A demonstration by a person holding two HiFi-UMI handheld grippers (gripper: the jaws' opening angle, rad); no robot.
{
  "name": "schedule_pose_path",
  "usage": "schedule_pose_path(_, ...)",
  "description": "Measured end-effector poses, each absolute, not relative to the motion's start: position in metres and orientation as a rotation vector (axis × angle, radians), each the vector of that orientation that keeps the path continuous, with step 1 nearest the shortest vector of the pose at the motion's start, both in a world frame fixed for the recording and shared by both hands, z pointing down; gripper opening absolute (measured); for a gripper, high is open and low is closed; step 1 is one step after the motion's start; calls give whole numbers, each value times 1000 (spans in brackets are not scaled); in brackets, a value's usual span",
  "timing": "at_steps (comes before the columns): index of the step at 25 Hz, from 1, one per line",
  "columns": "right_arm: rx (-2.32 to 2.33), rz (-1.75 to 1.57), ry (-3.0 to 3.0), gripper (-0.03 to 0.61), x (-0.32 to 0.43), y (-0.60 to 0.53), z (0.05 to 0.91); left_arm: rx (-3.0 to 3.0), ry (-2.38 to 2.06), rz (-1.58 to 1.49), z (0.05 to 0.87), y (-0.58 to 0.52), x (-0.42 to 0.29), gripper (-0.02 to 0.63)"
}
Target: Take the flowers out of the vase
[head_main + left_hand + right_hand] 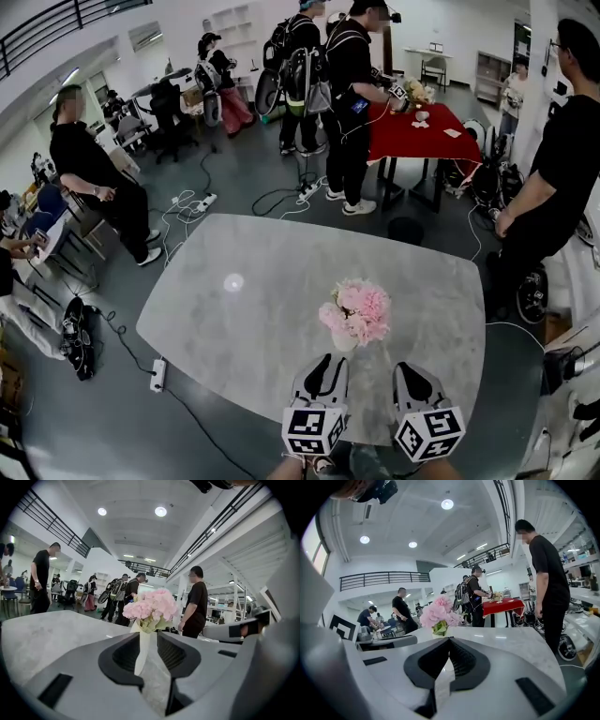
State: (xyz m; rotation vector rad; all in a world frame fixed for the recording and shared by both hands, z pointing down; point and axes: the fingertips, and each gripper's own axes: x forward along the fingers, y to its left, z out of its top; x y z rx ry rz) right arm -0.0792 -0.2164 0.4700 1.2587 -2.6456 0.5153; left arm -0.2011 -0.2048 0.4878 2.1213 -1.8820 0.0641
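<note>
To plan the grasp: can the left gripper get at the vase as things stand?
Probably yes. The left gripper points straight at the vase, its jaws stand slightly apart, and only bare table lies between gripper and vase. The flowers sit above, out of the way.

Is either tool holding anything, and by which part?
Nothing is held. Left tool slightly open, right tool shut, both short of the flowers in the vase.
</note>
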Motion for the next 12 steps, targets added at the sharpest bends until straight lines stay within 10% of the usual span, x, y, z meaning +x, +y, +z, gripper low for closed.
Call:
schedule_pose_path(6,1225,543,-2645,17,-83,-227,494,2198,-1864,128,529,-249,-202,292)
schedule_pose_path(12,1182,567,-2642,17,-94,-237,509,2214,-1842,141,553,-281,-207,324)
